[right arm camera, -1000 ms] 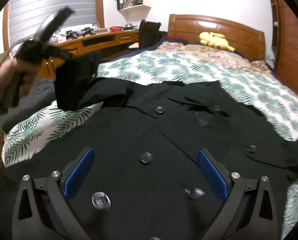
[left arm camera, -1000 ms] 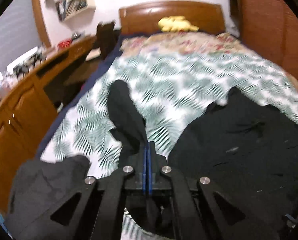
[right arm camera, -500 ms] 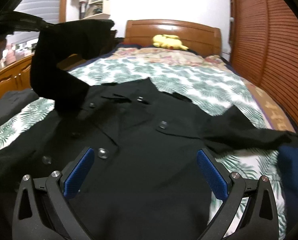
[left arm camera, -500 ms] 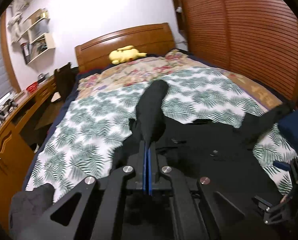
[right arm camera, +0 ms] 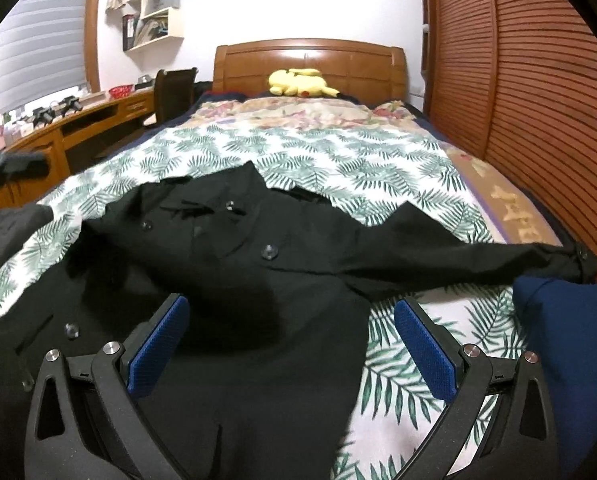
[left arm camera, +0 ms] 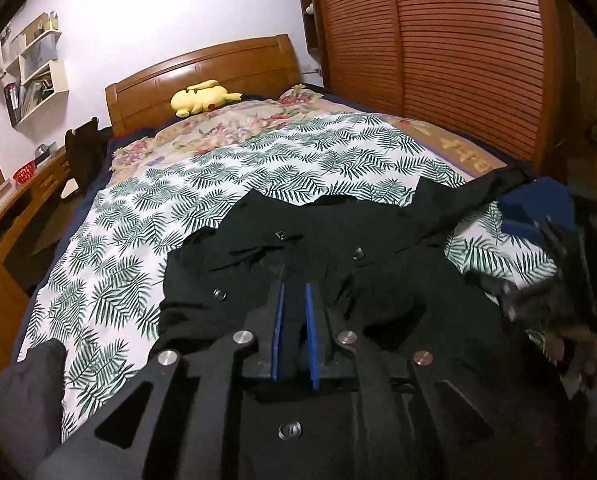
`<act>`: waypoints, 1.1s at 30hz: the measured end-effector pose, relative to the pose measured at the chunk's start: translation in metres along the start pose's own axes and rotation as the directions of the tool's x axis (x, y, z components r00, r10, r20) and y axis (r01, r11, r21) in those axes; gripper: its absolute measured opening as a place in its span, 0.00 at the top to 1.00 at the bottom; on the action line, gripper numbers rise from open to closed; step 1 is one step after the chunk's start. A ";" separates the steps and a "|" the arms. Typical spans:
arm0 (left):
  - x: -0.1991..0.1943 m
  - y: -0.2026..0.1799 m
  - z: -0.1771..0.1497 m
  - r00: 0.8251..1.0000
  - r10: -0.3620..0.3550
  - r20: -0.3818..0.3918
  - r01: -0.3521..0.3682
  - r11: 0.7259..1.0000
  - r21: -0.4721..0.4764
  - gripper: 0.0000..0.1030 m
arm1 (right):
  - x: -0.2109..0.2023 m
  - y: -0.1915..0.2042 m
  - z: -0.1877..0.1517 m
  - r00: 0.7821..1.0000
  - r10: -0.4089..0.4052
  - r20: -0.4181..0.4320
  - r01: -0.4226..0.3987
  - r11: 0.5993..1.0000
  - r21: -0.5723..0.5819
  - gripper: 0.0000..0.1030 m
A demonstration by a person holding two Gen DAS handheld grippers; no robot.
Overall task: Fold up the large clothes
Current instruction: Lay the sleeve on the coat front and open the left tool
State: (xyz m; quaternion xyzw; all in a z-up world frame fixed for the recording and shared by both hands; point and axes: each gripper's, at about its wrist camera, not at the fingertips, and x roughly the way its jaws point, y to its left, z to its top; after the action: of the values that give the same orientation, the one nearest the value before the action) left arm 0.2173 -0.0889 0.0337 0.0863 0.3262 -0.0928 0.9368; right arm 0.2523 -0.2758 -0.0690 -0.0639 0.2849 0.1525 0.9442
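From where I stand nothing written can be read, only blurred gold characters on the brown mat (right arm camera: 514, 216) along the bed's edge.

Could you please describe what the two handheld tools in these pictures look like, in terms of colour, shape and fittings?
Both match. The left tool has matte black angular fingers with triangular cut-outs, round silver bolt heads and thin blue pads on the inner faces. The right tool shows the same black frame and silver bolts, with broad, textured blue rectangular pads. No cables, markings or sleeves are clearly visible.
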 end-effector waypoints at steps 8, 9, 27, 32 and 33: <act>-0.021 0.023 -0.040 1.000 -0.011 -0.005 0.011 0.999 -0.035 0.85 | 0.025 0.012 0.024 1.000 0.023 -0.022 -0.022 1.000 0.014 0.00; -0.024 0.027 -0.047 1.000 -0.005 -0.005 0.005 0.999 -0.036 0.84 | 0.031 0.015 0.025 0.999 0.024 -0.031 -0.024 1.000 0.013 0.00; -0.016 0.078 -0.136 0.994 -0.013 -0.104 -0.006 0.983 -0.183 0.83 | 0.146 0.027 -0.014 0.948 0.072 -0.309 -0.080 0.997 -0.011 0.07; -0.014 0.082 -0.146 0.993 -0.009 -0.120 -0.014 0.983 -0.184 0.83 | 0.150 0.024 -0.019 0.933 0.152 -0.327 -0.154 0.988 0.021 0.29; -0.013 0.081 -0.147 0.992 -0.009 -0.123 -0.014 0.983 -0.184 0.82 | 0.148 0.027 -0.020 0.931 0.173 -0.321 -0.177 0.984 0.016 0.45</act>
State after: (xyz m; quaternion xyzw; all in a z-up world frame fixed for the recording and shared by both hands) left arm 0.1379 0.0234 -0.0634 0.0050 0.3904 -0.0555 0.9189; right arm 0.3505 -0.2173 -0.1688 -0.0685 0.4384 0.2254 0.8673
